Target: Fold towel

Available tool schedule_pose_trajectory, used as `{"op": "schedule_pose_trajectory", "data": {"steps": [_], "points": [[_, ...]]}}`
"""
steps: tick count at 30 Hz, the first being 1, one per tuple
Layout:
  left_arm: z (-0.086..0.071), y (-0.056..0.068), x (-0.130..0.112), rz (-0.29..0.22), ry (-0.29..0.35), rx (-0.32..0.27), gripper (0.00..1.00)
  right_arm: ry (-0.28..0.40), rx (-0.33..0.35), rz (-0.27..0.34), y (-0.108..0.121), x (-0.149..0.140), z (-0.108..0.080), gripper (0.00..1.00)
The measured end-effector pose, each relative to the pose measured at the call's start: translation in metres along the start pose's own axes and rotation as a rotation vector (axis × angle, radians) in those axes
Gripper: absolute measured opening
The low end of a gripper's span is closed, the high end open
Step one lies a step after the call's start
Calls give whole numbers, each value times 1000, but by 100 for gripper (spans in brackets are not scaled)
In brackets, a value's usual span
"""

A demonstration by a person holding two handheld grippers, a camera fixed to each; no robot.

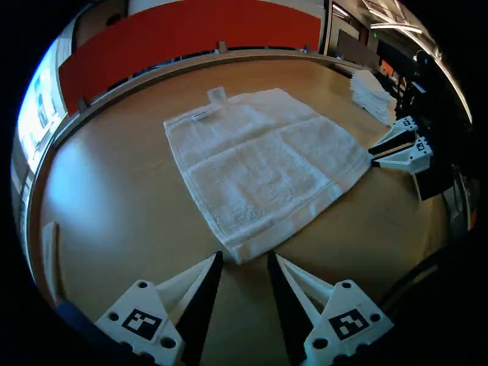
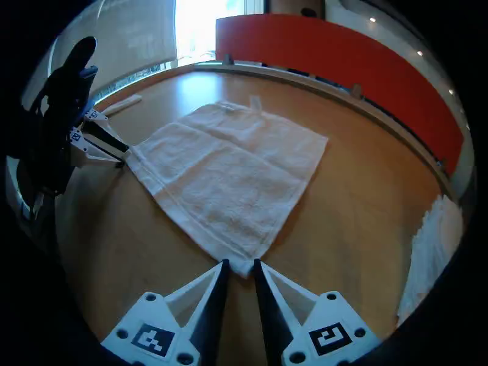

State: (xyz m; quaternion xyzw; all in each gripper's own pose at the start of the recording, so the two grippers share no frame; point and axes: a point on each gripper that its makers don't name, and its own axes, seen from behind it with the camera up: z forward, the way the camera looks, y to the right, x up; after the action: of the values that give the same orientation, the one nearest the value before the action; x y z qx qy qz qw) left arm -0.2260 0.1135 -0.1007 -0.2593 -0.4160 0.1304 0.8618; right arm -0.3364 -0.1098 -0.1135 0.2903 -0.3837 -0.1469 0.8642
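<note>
A white towel (image 1: 262, 165) (image 2: 229, 171) lies spread flat on the wooden table (image 1: 116, 201), with a small label tab (image 1: 216, 96) at its far edge. In the left gripper view, my left gripper (image 1: 245, 256) is low at the towel's near corner. Its fingers are a little apart, and the corner tip lies between the fingertips without being pinched. In the right gripper view, my right gripper (image 2: 241, 265) has its fingers drawn in on the neighbouring corner, which bunches between the pads. Each gripper also appears across the towel in the other view: the right gripper (image 1: 373, 155) and the left gripper (image 2: 124, 155).
A stack of folded white towels (image 1: 372, 91) (image 2: 433, 250) sits near the table edge beyond the right gripper. A red panel (image 1: 183, 33) (image 2: 341, 58) runs behind the table's raised rim. A pale wooden strip (image 1: 49, 259) lies by the left edge.
</note>
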Motion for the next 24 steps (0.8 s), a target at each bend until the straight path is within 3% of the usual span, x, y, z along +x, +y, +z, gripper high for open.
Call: {"op": "schedule_pose_trajectory", "data": {"steps": [3,9,15,17,19,24], "points": [[0,1,0,3,-3,1,51,0,3,-1,-1,0,0,27],[-1,-4,-1,1,-10,24,34,-1,3,-11,0,-1,0,24],[-1,-5,-1,-4,-20,29,29,-1,2,-14,1,0,0,21],[-1,-5,-1,-2,-23,33,23,0,1,-14,2,0,0,19],[-1,-6,-1,-3,-26,38,11,0,1,-15,2,0,-1,18],[-1,-5,-1,-15,-29,41,9,2,2,-15,2,1,-3,15]]}}
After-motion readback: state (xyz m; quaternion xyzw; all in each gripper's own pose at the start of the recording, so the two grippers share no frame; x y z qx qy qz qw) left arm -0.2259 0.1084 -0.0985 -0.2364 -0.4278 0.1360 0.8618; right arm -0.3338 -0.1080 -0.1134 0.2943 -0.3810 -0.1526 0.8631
